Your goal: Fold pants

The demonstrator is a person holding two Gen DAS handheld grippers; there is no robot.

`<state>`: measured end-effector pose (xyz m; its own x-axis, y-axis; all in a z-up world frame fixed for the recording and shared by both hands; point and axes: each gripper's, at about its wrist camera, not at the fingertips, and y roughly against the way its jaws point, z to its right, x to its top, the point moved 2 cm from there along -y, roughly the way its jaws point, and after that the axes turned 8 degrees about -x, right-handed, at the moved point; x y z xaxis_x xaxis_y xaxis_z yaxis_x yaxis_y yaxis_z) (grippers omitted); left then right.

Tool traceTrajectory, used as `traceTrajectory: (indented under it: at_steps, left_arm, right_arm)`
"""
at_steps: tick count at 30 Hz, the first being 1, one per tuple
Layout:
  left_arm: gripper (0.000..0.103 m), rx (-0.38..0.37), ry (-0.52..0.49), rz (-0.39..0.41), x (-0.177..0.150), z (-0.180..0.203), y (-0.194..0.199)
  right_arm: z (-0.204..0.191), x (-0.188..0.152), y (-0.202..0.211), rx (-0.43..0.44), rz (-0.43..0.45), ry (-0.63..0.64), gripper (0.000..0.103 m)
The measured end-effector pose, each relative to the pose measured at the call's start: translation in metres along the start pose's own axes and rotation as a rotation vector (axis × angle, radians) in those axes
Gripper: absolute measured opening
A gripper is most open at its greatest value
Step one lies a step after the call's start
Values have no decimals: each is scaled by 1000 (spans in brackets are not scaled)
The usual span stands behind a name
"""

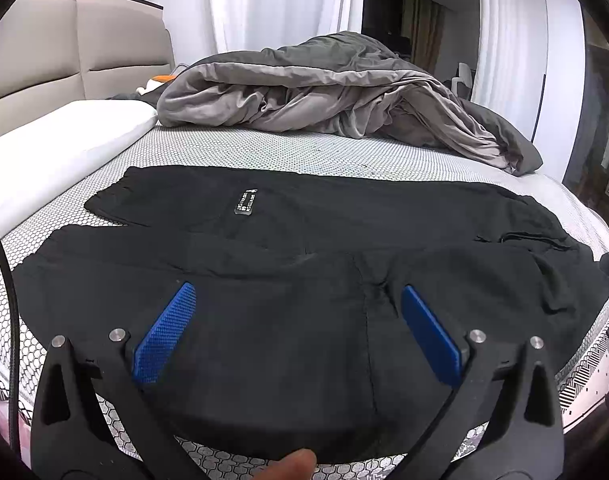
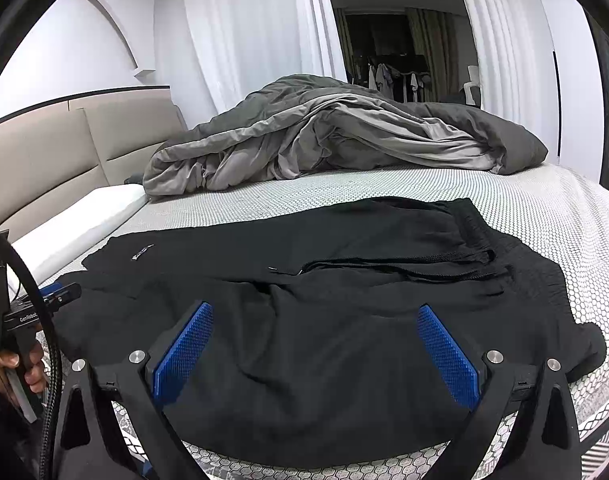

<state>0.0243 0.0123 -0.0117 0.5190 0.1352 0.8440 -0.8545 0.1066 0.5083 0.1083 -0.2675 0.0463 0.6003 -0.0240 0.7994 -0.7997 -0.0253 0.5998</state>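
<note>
I have the black pants (image 1: pixel 304 240) spread across the bed (image 1: pixel 264 152), one leg already over the other. Both my left gripper (image 1: pixel 298 312) and right gripper (image 2: pixel 314 336) hover wide open, empty. Next, I reckon, pinch the near edge.

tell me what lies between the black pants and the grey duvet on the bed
Only bare honeycomb-patterned mattress lies between the black pants and the grey duvet; both wrist views show it.
</note>
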Motion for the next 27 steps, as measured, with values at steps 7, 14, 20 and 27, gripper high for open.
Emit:
traceTrajectory:
  at_steps: [7, 14, 20, 27]
  left_arm:
    - [102, -1, -1, 0, 0, -2, 0]
    - [102, -2, 5, 3, 0, -4, 0]
    - [102, -7, 9, 13, 1, -2, 3]
    - [102, -7, 12, 14, 0, -2, 4]
  right_arm:
    - [0, 0, 0, -10, 1, 1, 103]
    - [3, -2, 2, -16, -5, -9, 103]
    - [3, -3, 3, -20, -8, -13, 103]
    - [3, -2, 2, -14, -8, -10, 103]
